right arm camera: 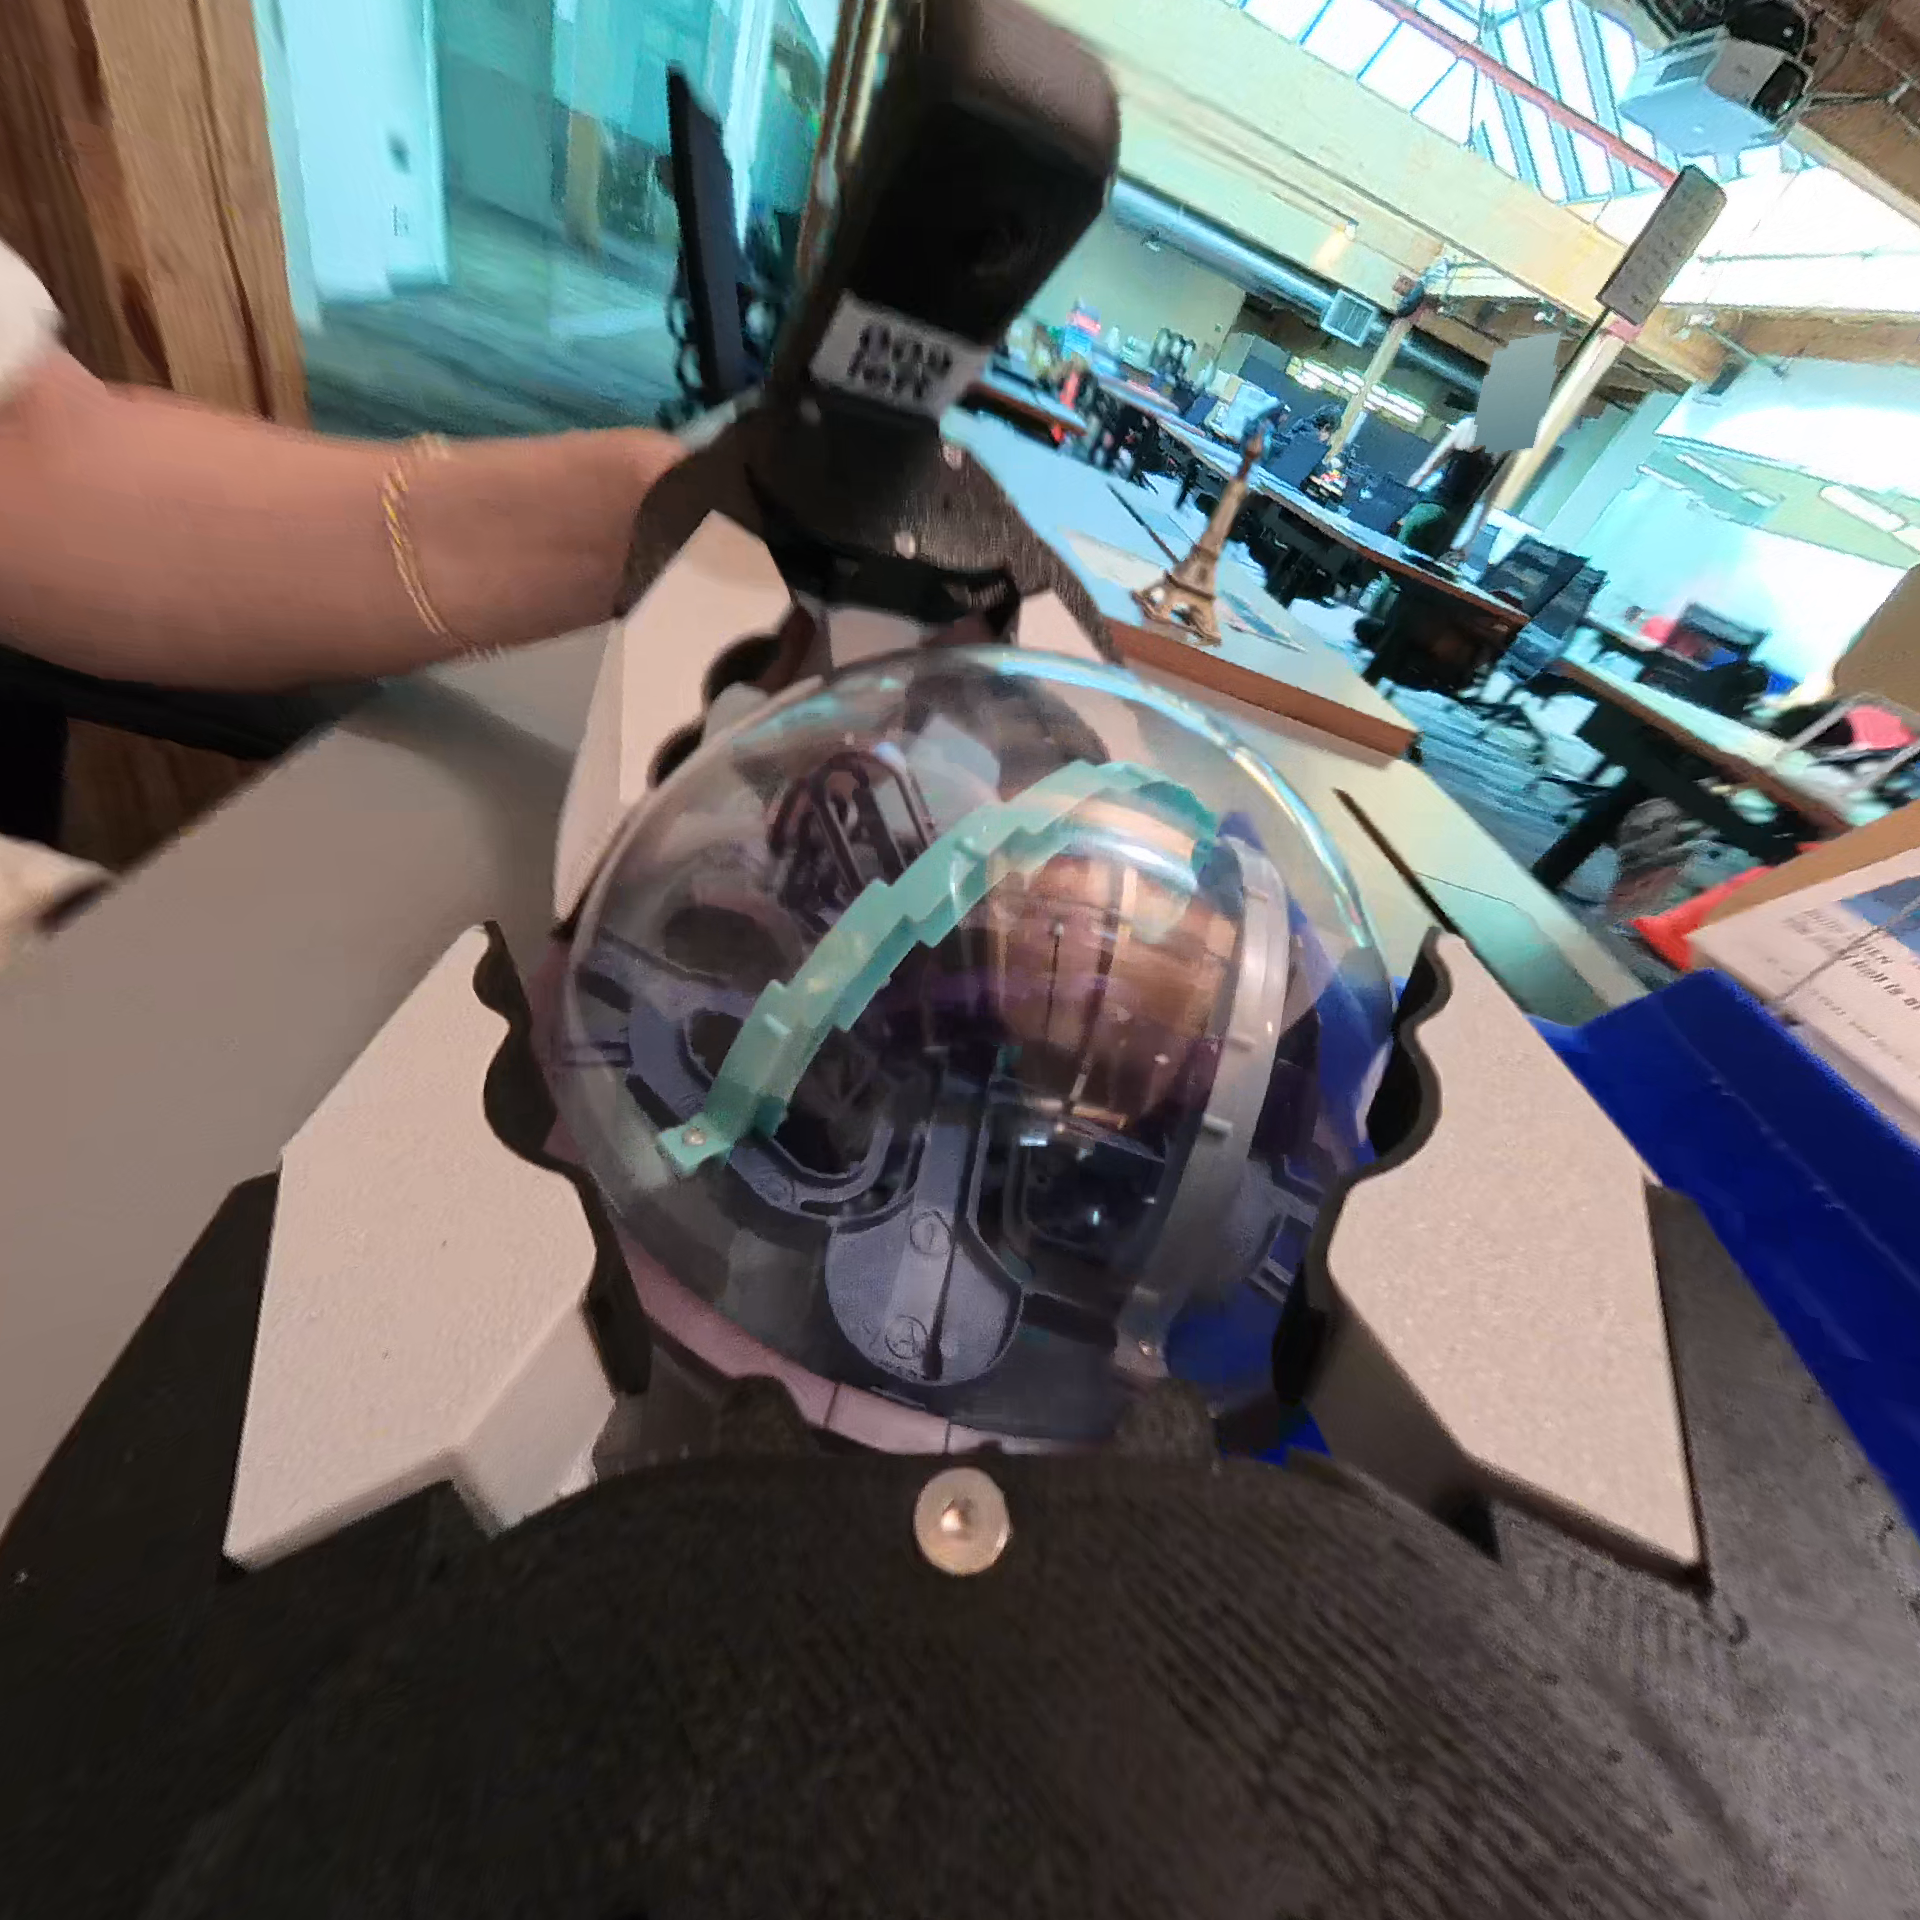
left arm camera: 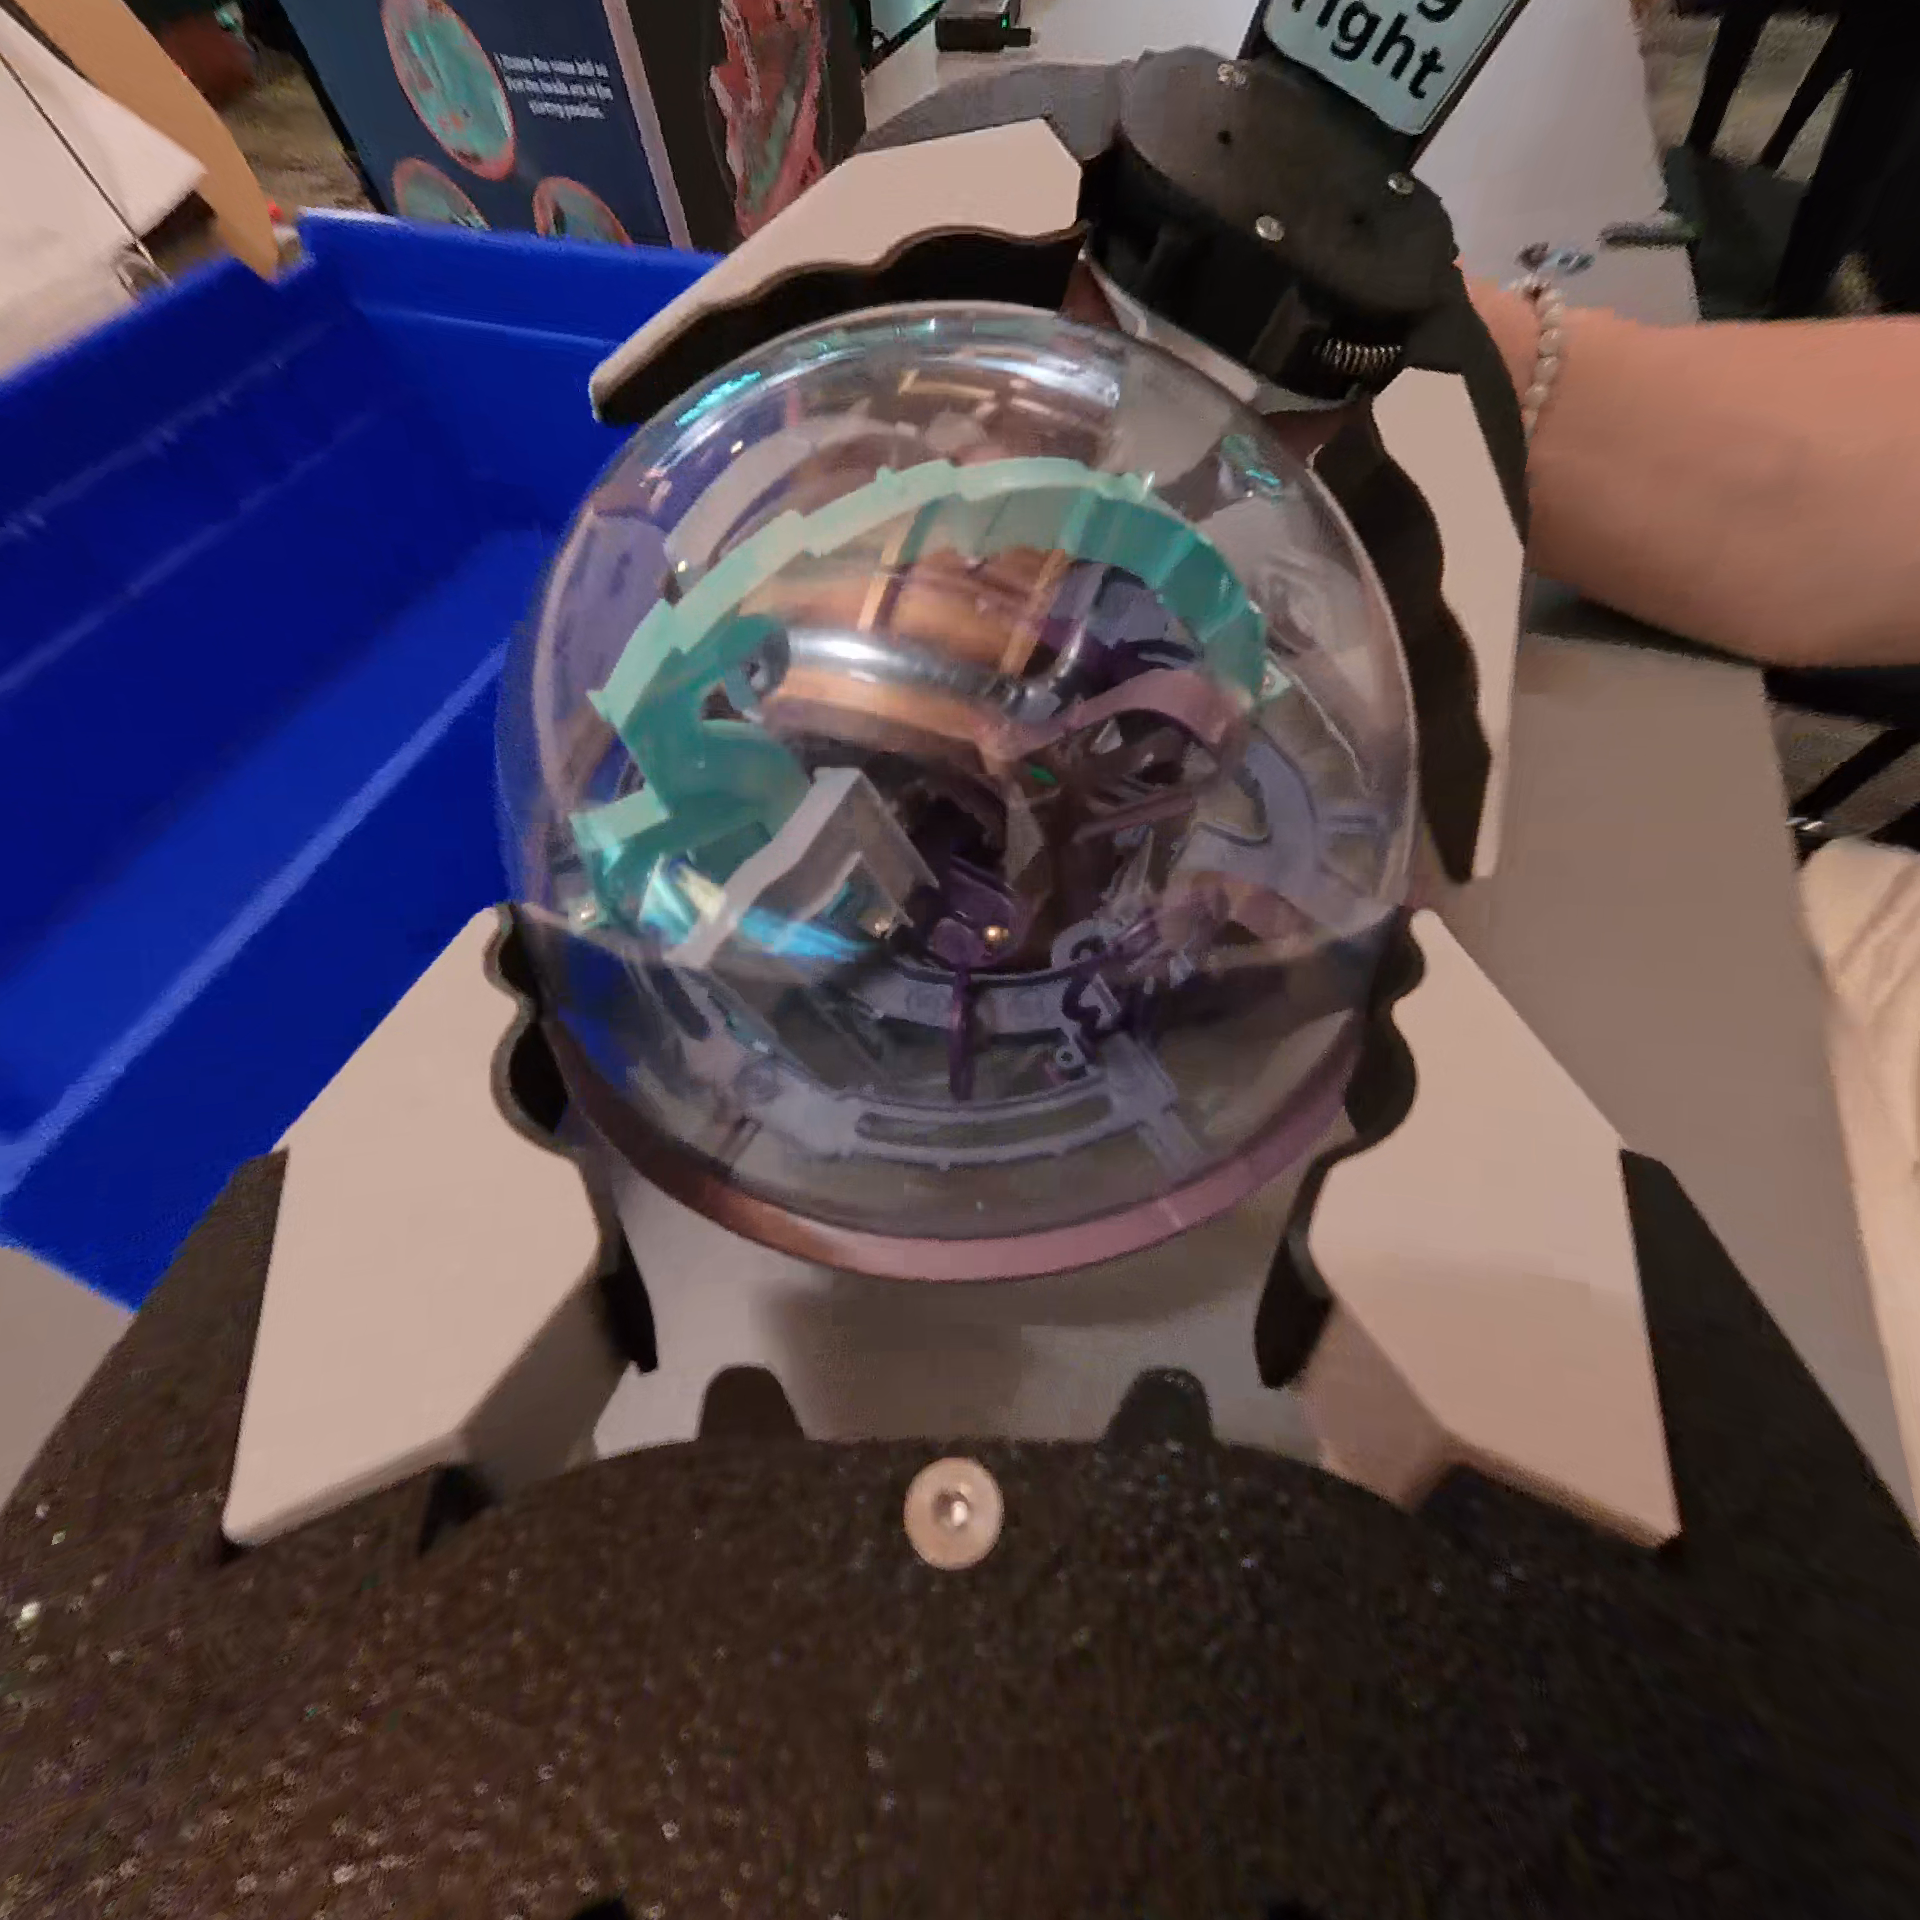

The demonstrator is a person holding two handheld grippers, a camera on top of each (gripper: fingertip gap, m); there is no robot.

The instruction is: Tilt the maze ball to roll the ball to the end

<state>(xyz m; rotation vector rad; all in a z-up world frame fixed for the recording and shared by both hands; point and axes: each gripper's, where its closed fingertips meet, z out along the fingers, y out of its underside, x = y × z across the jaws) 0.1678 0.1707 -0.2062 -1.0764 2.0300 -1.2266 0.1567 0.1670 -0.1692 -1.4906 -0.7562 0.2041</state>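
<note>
The maze ball [left arm camera: 956,769] is a clear sphere with teal, purple and grey tracks inside. It fills the middle of both wrist views [right arm camera: 966,1039]. My left gripper [left arm camera: 961,935] is shut on it, with its wavy black pads [left arm camera: 530,1039] pressed to both sides of the sphere. My right gripper [right arm camera: 966,966] is shut on it from the opposite side, pads [right arm camera: 509,1049] against the shell. Each gripper shows at the top of the other's view: the right one [left arm camera: 1278,260], the left one [right arm camera: 894,499]. A small shiny bead [left arm camera: 998,933] sits by a purple piece low in the maze.
A blue bin [left arm camera: 260,623] stands beside the ball, also in the right wrist view [right arm camera: 1766,1143]. The white table [left arm camera: 1621,935] lies below. A person's arms [left arm camera: 1683,478] [right arm camera: 260,540] hold the grippers. A small tower model [right arm camera: 1195,582] stands on a farther table.
</note>
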